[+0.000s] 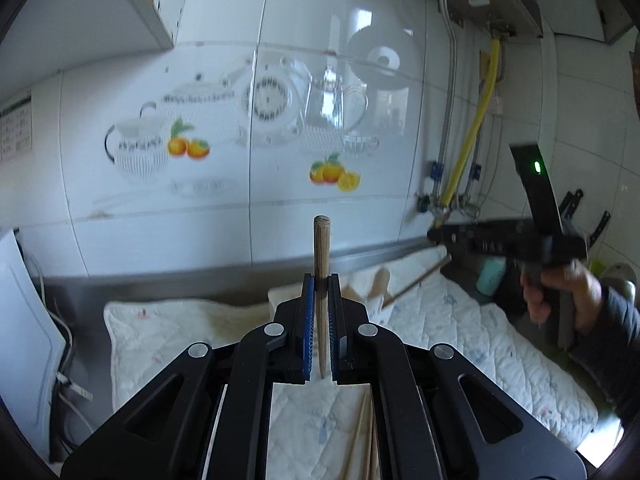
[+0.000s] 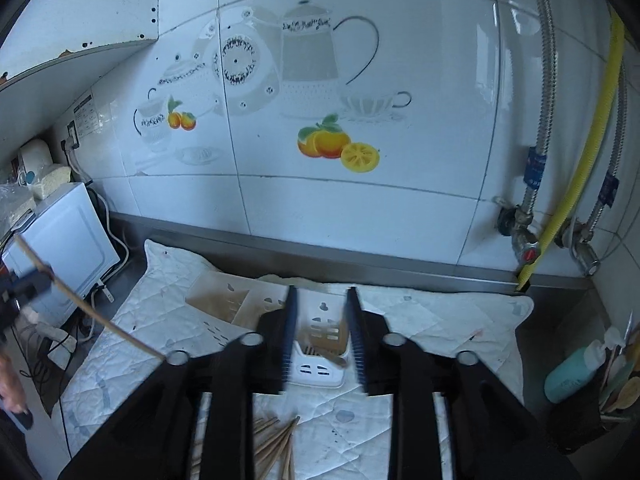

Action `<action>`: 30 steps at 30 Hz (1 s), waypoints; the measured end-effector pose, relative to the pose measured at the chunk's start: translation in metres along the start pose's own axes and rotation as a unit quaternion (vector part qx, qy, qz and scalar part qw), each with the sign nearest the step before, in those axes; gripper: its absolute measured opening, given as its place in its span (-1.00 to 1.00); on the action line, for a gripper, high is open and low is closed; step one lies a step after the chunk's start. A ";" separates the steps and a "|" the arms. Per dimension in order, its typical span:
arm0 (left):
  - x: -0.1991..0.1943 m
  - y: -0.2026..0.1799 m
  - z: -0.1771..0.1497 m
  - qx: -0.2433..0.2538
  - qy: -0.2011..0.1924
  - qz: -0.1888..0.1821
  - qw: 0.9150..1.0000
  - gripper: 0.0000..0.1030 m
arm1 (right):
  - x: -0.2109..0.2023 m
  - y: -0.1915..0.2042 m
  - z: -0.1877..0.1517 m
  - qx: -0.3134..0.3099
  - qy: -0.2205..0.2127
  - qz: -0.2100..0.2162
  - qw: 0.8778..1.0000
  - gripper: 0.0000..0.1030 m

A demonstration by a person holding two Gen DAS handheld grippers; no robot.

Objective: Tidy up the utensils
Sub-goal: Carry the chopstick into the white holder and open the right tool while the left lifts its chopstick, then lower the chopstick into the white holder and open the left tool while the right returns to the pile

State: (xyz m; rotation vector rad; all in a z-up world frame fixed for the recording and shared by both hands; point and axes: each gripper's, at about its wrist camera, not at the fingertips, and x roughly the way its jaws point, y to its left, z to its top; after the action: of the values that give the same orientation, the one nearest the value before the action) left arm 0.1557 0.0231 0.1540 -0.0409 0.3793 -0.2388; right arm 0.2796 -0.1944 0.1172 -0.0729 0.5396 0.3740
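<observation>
My left gripper [image 1: 321, 280] is shut on a single wooden chopstick [image 1: 321, 240], which stands upright between the blue pads; in the right wrist view that gripper [image 2: 26, 284] is at the far left with the stick [image 2: 92, 316] slanting down from it. My right gripper [image 2: 322, 290] is open, nothing between its pads, hovering over a white slotted utensil basket [image 2: 320, 360] lying on the quilted cloth [image 2: 440, 320]. Wooden sticks rest inside the basket. Several loose chopsticks [image 2: 276, 440] lie on the cloth under the right gripper. The left wrist view shows the right gripper [image 1: 436, 234] held by a hand [image 1: 560, 292].
A white box-shaped appliance [image 2: 68, 240] with cables stands at the left end of the steel counter. Metal pipes and a yellow hose [image 2: 580, 184] run down the right wall. A teal bottle [image 2: 568, 376] and a holder of utensils sit at the right. The tiled wall is close behind.
</observation>
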 end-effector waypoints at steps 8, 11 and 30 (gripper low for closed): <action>0.009 0.002 0.054 0.003 -0.042 0.018 0.999 -0.90 | -0.034 0.003 -0.019 -0.018 -0.030 -0.001 0.999 -0.35; 0.019 0.004 0.061 0.002 -0.051 0.026 0.998 -0.90 | -0.045 0.006 -0.036 -0.020 -0.039 0.002 0.999 -0.29; 0.048 0.017 0.074 -0.034 -0.084 0.044 0.995 -0.91 | -0.059 0.009 -0.120 0.008 -0.030 0.017 0.999 -0.28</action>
State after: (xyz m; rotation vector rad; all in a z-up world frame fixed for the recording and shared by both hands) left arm 0.2302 0.0274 0.2042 -0.1098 0.2218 -0.1344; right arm 0.1709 -0.2249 0.0453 -0.0374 0.4859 0.4046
